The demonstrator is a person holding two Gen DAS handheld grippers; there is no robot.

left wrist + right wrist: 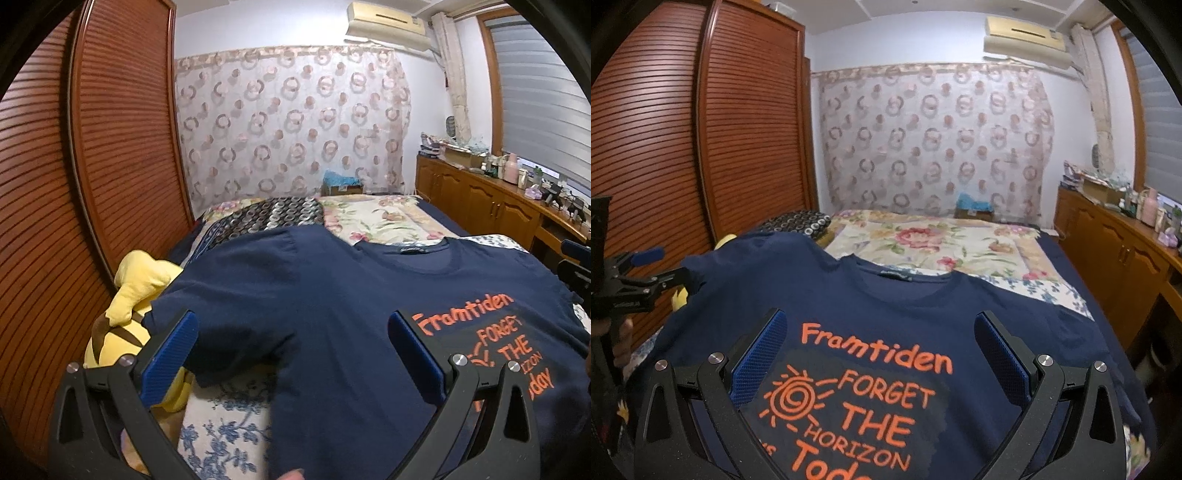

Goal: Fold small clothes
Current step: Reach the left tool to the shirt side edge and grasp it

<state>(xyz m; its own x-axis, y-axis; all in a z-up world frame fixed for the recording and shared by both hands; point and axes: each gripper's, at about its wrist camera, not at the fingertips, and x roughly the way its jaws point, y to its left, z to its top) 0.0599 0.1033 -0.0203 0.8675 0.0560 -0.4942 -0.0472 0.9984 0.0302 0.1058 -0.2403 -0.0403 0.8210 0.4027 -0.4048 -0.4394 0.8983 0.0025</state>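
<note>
A navy T-shirt (886,314) with orange print lies spread on the bed (942,240), filling the lower frame. Left tongs (291,332) gape wide over its sleeve at lower centre; right tongs (881,332) gape wide over the print, gripping nothing.

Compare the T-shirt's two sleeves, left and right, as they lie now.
The left sleeve lies beside the yellow plush toy, at the bed's wardrobe side; the right sleeve lies toward the wooden cabinets. The left gripper hovers open over the left sleeve; nothing hovers over the right sleeve. Both are navy, spread out, unfolded.
</note>
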